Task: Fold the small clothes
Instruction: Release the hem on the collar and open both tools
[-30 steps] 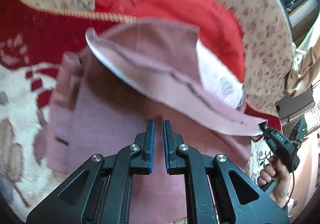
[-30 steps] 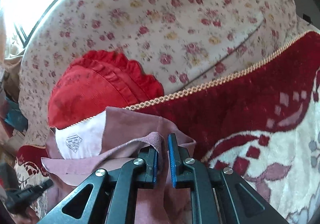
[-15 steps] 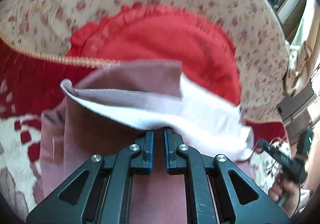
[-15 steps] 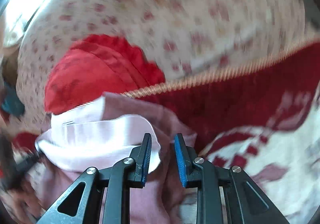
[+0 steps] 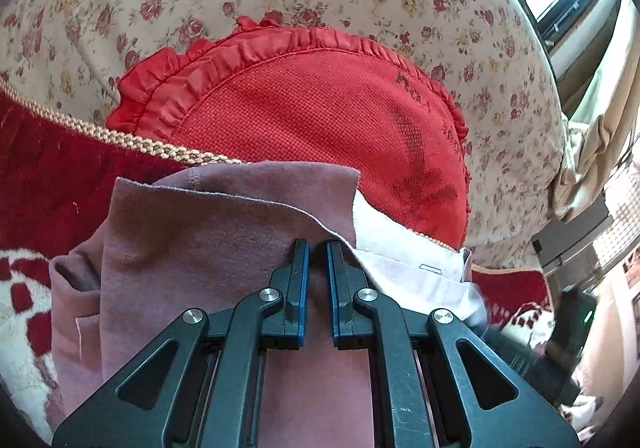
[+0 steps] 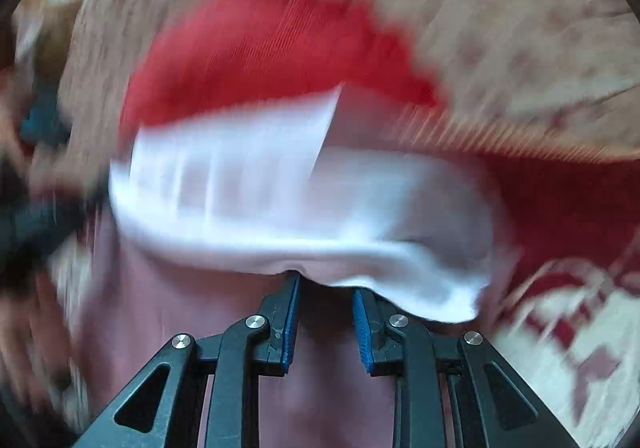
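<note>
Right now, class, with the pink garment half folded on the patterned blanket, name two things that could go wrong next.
1. The right gripper stands open, nothing pinched, its jaws just opened. The turned-over flap of the pink garment looks loose and could slip out of line.
2. The left gripper is shut beside the flap's edge; dragging it might wrinkle the fold or nudge the red frilled cushion behind.

Mauve garment (image 5: pixel 208 248) and red cushion (image 5: pixel 320 128) on patterned blanket (image 5: pixel 40 176)
</note>
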A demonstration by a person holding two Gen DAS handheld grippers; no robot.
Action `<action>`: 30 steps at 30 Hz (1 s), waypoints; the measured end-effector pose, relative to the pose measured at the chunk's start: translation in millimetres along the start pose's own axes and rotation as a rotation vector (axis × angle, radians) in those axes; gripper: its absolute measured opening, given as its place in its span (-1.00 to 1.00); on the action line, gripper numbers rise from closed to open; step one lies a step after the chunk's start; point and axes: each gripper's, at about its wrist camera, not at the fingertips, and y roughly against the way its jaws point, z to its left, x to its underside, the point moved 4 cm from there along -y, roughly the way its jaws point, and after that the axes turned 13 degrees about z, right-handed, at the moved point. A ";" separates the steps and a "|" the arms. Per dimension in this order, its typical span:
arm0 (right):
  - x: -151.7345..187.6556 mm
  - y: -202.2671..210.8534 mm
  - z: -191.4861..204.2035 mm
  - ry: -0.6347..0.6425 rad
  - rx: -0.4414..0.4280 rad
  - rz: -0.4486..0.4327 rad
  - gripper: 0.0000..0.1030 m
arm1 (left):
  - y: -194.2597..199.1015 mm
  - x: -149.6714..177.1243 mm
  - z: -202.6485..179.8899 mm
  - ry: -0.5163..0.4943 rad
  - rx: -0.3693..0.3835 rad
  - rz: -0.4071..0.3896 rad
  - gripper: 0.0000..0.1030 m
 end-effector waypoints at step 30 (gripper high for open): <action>75.5 8.8 36.2 0.358 0.103 0.150 -0.53 | 36.1 60.6 17.1 -0.031 -0.081 0.140 -0.89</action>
